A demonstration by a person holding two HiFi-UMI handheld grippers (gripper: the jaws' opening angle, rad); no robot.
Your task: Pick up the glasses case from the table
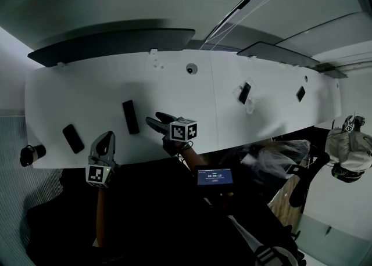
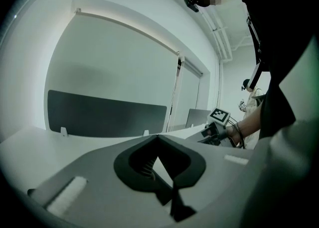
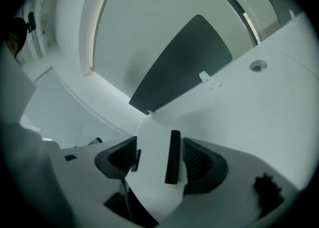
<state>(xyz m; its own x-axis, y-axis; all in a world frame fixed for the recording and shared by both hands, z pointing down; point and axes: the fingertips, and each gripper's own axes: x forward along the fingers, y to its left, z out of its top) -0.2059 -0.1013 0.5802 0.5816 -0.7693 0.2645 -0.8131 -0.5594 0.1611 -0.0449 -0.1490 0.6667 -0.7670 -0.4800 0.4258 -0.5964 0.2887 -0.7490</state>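
The right gripper (image 3: 158, 147) is being held with its jaws spread and nothing pinched between them, low over the front part of the white table (image 1: 232, 119). The case (image 3: 173, 156), black and oblong, is being framed in the gap between those jaws, nearer the right one. In the head view the case (image 1: 131, 117) is lying flat on the table just beside the right gripper's (image 1: 156, 119) tips and apart from them.

The left gripper (image 2: 158, 137) is being held with its jaws pressed together at the tips, with nothing in them. In the head view the left gripper (image 1: 106, 138) is being carried at the table's front edge, to the left of the case and near it without touching.

A dark slab (image 1: 73, 138) is lying further left on the table. Two more dark items (image 1: 244, 92) (image 1: 300, 93) are lying well apart from the case, toward the right end. A lit screen (image 1: 215, 176) is being shown below the table's edge.
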